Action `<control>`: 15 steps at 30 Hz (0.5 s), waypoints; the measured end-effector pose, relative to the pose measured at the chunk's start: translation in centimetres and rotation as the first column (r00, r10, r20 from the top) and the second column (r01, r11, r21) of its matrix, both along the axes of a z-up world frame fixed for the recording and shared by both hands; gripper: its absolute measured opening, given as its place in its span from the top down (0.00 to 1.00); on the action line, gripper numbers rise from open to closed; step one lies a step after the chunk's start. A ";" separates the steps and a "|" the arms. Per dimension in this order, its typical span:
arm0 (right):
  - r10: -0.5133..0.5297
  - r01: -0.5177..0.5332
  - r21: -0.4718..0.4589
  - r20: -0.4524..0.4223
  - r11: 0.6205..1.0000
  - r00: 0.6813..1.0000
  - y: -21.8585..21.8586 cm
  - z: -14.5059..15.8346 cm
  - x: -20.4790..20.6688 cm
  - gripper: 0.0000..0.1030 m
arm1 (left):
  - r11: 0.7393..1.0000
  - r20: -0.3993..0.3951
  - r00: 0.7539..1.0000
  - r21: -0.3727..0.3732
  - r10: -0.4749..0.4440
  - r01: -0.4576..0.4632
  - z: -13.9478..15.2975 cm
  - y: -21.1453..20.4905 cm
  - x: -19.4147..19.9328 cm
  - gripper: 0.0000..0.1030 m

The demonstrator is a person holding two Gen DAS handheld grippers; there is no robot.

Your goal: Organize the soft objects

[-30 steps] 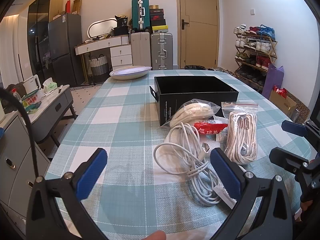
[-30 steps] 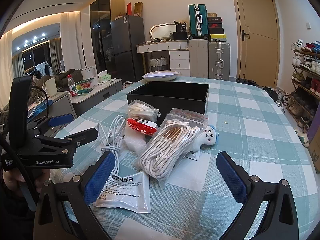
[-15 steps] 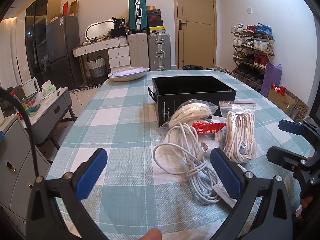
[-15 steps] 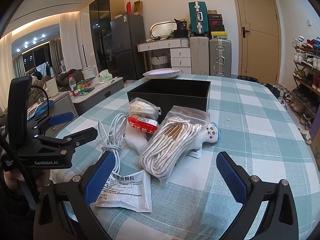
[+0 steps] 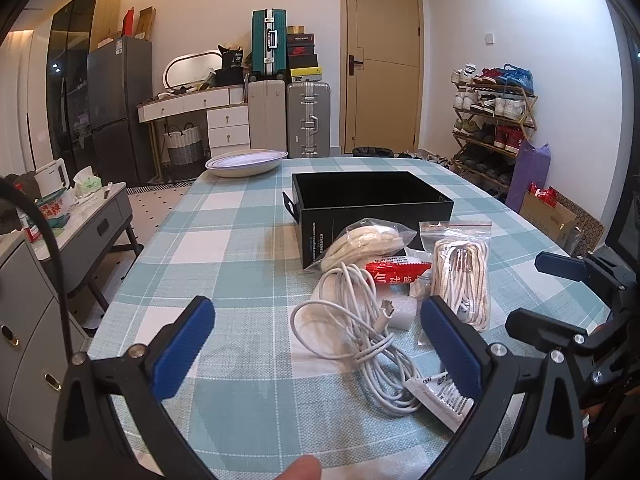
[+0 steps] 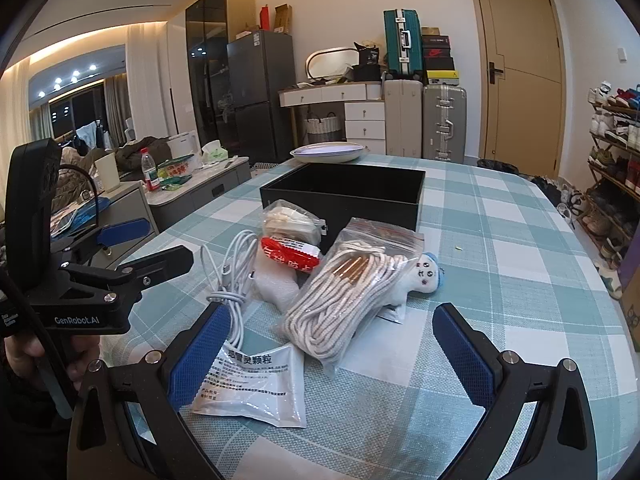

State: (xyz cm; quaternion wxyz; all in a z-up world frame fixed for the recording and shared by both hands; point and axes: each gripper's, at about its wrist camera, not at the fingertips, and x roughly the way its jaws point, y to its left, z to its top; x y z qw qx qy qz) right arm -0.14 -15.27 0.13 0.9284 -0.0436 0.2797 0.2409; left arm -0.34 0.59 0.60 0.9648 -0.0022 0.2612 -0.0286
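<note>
On the checked tablecloth [image 5: 240, 264] in the left wrist view: left gripper [image 5: 316, 344] hovers low, jaws wide apart, holding nothing. White cable coil [image 5: 352, 320] lies between its fingers, slightly right of centre. At 12 o'clock from the coil sits the black box [image 5: 372, 204], open top; no contents show in the part of its interior I can see. Against the box's near wall: bagged cream cloth [image 5: 368, 240], red packet [image 5: 396, 272], bagged rope [image 5: 464, 276] at 1 o'clock. Right gripper's fingers poke in at 3 o'clock. Right wrist view: right gripper [image 6: 332, 348] also spread wide, empty. Bagged rope [image 6: 348, 292] dead ahead at 12, white printed sachet [image 6: 252, 384] at 8 o'clock by the left finger, small plush doll [image 6: 426, 274] at 1 o'clock touching the rope bag, foam piece [image 6: 272, 284] near the cable. Box [image 6: 344, 196] behind the pile, visible interior bare. Judgement: nothing sorted yet, this is the approach step. Next move probably: drop onto one item (cable for left, rope bag for right), close, lift over the box rim. Loose coil may trail.
</note>
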 end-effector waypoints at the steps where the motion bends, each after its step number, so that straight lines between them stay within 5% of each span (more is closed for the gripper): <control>1: 0.002 -0.002 -0.002 -0.004 1.000 1.000 0.1 0.0 0.0 0.00 | 1.000 0.000 1.000 0.002 0.000 0.000 0.0 0.0 0.0 0.00; 12: -0.026 0.025 -0.021 -0.057 0.999 0.998 0.8 -0.3 1.4 0.00 | 1.000 -0.037 0.999 0.001 -0.012 0.012 -0.6 0.1 0.4 0.00; 15: -0.038 0.037 -0.014 -0.101 0.999 0.994 0.7 -0.7 2.4 0.08 | 1.000 -0.050 0.999 0.009 -0.018 0.019 -0.8 0.1 0.7 0.00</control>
